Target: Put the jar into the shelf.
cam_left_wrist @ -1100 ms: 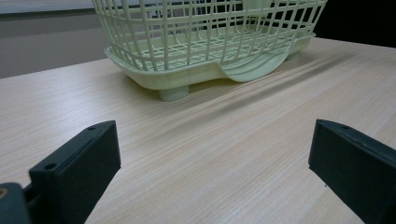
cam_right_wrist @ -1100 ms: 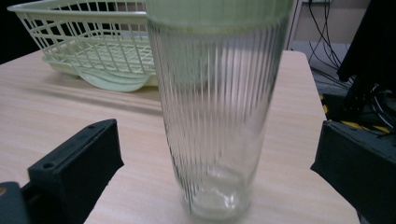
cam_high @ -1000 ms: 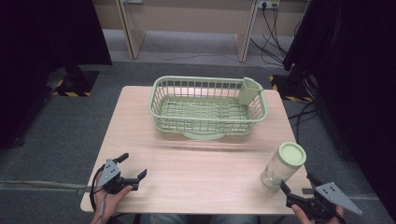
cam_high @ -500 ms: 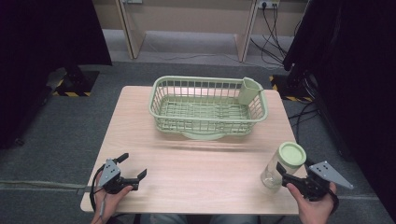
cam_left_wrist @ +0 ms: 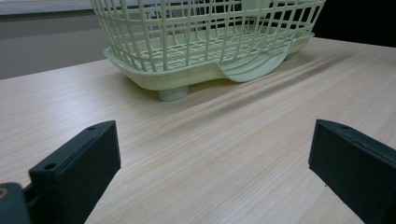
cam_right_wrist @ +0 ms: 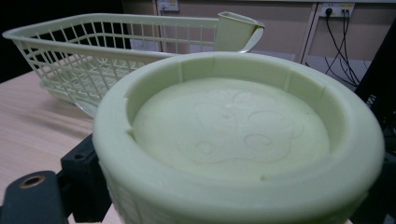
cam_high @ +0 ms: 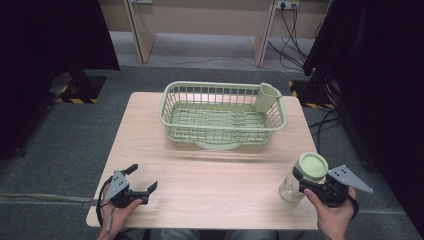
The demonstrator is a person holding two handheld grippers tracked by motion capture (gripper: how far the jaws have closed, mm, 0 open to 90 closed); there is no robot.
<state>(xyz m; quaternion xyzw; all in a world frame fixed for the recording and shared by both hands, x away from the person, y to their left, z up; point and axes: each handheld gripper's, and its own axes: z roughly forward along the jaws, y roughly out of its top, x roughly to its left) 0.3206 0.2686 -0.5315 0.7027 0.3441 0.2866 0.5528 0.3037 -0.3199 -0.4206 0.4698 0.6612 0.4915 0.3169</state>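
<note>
A clear glass jar (cam_high: pixel 291 187) with a pale green lid (cam_high: pixel 312 166) stands upright near the table's front right corner. My right gripper (cam_high: pixel 306 181) is open, with a jaw on each side of the jar just under the lid. In the right gripper view the lid (cam_right_wrist: pixel 233 126) looms very close, and I cannot tell if the jaws touch the glass. My left gripper (cam_high: pixel 143 177) rests open at the front left with nothing between its fingers (cam_left_wrist: pixel 74 168).
A pale green wire basket (cam_high: pixel 222 129) stands at the back middle of the wooden table (cam_high: pixel 210 180), with a cutlery cup (cam_high: pixel 266 96) in its far right corner. Bare wood lies between the basket (cam_left_wrist: pixel 187 46) and both grippers.
My right gripper has come in from the front right corner toward the jar, and its jaws now straddle it. The jar and the left gripper have stayed put.
</note>
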